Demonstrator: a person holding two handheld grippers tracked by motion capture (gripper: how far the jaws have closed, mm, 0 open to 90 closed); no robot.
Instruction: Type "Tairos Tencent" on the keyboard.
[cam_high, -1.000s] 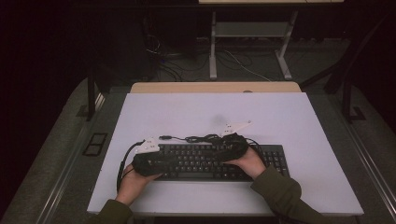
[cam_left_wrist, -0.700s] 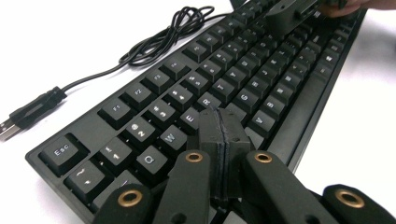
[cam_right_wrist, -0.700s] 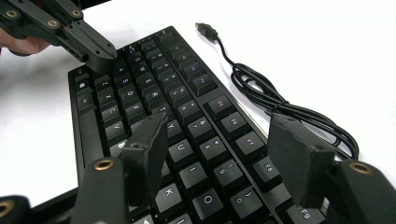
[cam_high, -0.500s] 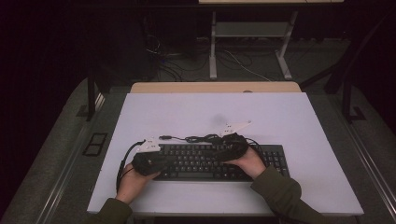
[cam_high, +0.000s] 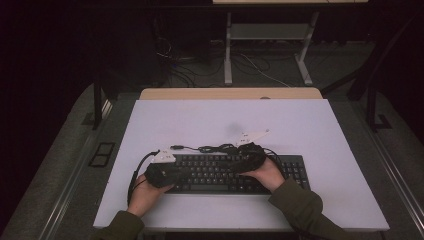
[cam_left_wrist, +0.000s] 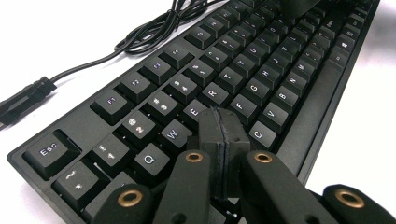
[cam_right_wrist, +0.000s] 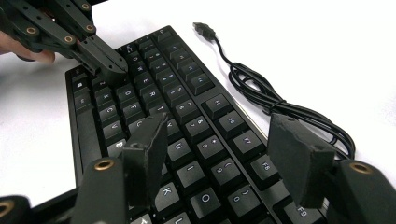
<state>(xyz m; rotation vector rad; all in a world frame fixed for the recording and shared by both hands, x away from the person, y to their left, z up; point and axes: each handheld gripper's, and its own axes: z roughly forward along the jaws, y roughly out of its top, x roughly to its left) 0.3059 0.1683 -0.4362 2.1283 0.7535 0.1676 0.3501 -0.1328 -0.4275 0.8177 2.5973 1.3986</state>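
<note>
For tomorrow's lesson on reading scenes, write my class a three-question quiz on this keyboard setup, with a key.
1. True or false: the left gripper has its fingers pressed together with nothing between them.
2. The right gripper hovers over which part of the black keyboard? A) the Esc corner B) the keys around U, K and O C) the bare table
3. What lies on the table behind the keyboard's far edge?

Key
1. True; the tips sit over the keys near E and D.
2. B; its fingers stand apart with nothing gripped.
3. The keyboard's own black cable, loosely bundled, its USB plug unplugged.
</note>
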